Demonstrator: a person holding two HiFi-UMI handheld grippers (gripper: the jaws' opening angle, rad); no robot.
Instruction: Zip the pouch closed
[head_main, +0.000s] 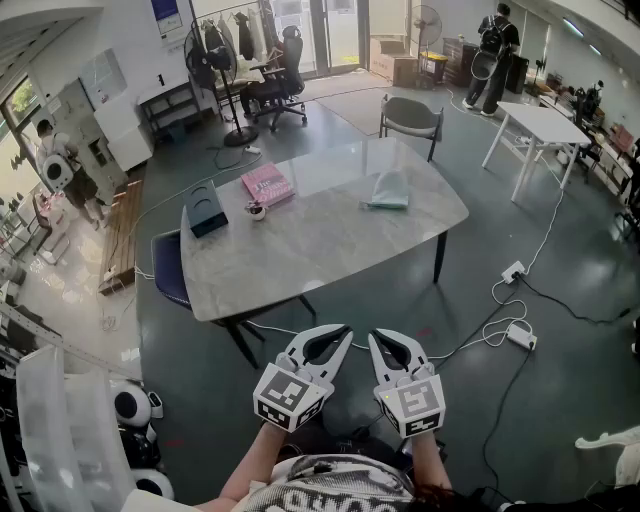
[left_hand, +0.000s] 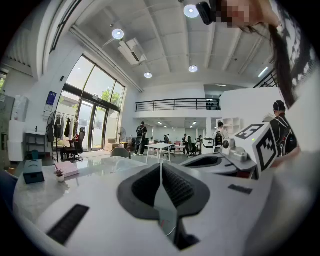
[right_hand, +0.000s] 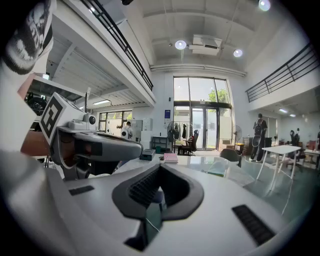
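The pouch (head_main: 387, 190), pale green and see-through, lies flat near the far right edge of the marble table (head_main: 320, 250). In the right gripper view the pouch (right_hand: 220, 167) shows ahead and right of the jaws. My left gripper (head_main: 342, 329) and right gripper (head_main: 377, 336) hover side by side over the floor on the near side of the table, well short of the pouch. Both are shut with nothing between their jaws. The left gripper's tips (left_hand: 161, 164) and the right gripper's tips (right_hand: 160, 167) meet in their own views.
On the table's left part lie a pink book (head_main: 267, 185), a dark box (head_main: 205, 215) and a small potted plant (head_main: 256, 210). A blue chair (head_main: 170, 268) sits at the table's left, a grey chair (head_main: 411, 115) behind it. Cables and a power strip (head_main: 520, 335) lie on the floor.
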